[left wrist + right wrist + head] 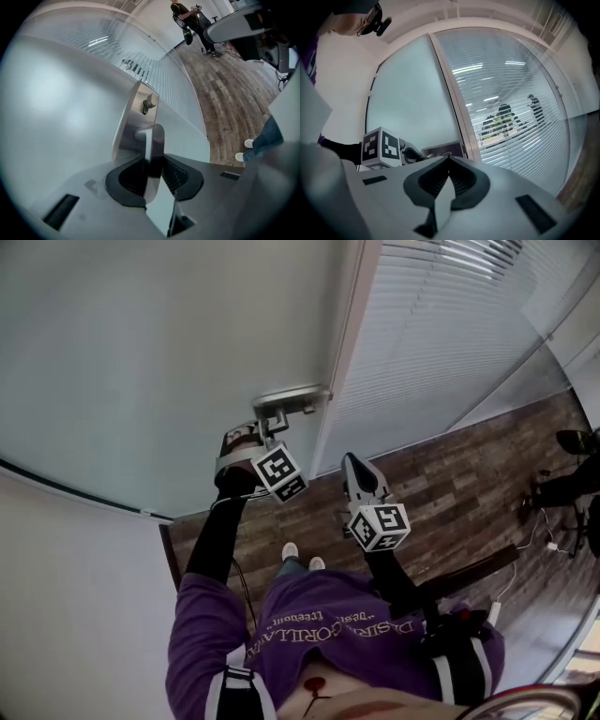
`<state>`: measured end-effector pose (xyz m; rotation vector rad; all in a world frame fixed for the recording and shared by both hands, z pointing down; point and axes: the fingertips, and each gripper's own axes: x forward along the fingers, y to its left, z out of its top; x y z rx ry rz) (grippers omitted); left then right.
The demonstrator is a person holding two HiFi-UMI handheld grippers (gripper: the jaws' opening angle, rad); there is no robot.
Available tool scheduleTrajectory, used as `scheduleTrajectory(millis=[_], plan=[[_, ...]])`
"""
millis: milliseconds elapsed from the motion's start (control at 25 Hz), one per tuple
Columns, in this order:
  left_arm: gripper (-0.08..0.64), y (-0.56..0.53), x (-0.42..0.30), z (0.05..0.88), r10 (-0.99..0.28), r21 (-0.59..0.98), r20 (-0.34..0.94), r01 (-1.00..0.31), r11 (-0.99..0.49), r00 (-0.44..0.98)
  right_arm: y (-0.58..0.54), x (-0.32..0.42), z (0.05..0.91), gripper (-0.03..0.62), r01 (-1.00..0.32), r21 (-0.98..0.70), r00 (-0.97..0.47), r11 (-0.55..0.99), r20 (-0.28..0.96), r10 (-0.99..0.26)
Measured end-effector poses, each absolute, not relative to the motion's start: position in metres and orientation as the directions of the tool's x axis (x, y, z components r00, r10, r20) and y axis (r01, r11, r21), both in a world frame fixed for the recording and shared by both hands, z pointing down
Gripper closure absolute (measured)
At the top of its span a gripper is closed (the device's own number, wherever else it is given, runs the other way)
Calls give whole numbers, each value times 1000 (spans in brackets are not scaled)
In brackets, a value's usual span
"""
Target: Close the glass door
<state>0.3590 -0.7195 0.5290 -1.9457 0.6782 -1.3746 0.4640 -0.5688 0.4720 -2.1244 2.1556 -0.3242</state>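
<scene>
The left tongs (pixel 152 165) gripped the flat silver lever handle (pixel 154 140) of the frosted glass door (pixel 141 362), the right tongs (pixel 449 158) were clenched empty; the door appeared drawn to its white frame (pixel 340 381), latching unconfirmed.

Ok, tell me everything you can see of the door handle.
The handle is a flat, brushed-metal lever with a rounded end, on a stem from a metal plate at the edge of the frosted door. A thumb-turn sits beyond it on the plate. The left gripper is clamped on the handle; nothing else touches it.

Handle (pixel 292 397) on glass door (pixel 159 362); blinds (pixel 441 324) apparently rightward.
</scene>
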Motion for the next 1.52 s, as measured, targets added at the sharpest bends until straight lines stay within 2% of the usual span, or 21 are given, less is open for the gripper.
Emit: scheduleTrajectory(millis=[840, 1520], plan=[[472, -736, 359, 531, -760, -786, 566, -67, -614, 318, -612, 460, 466, 595, -982, -187, 8, -16, 47, -999], [471, -752, 363, 530, -748, -760, 585, -110, -640, 314, -618, 462, 461, 595, -985, -171, 0, -8, 45, -999]])
